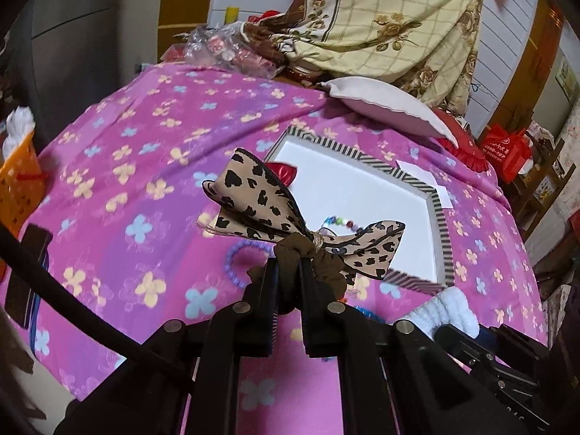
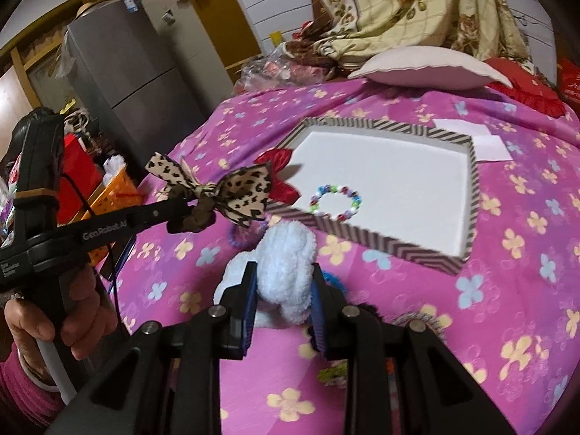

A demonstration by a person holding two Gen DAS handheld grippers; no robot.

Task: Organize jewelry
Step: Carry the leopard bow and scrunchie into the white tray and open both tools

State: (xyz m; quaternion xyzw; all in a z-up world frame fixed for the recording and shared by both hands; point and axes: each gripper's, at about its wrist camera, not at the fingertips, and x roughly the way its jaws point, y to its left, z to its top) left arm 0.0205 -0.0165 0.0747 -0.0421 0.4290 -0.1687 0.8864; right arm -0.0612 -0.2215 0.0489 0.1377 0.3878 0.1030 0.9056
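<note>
The left gripper pinches a leopard-print bow scrunchie; the right gripper squeezes a fluffy white scrunchie. Both look ready to go into the striped white tray next.

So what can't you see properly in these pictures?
- Purple bead bracelet: left wrist view, partly behind the leopard bow.
- Red bow: right wrist view, half covered by the leopard bow.
- Blue thing: behind the fluffy white scrunchie, too hidden to name.

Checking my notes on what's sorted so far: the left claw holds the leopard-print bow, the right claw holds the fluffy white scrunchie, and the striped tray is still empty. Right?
Not quite. The striped tray already holds a beaded bracelet, clear in the right wrist view. The rest stands: left claw on the leopard-print bow, right claw on the fluffy white scrunchie.
</note>
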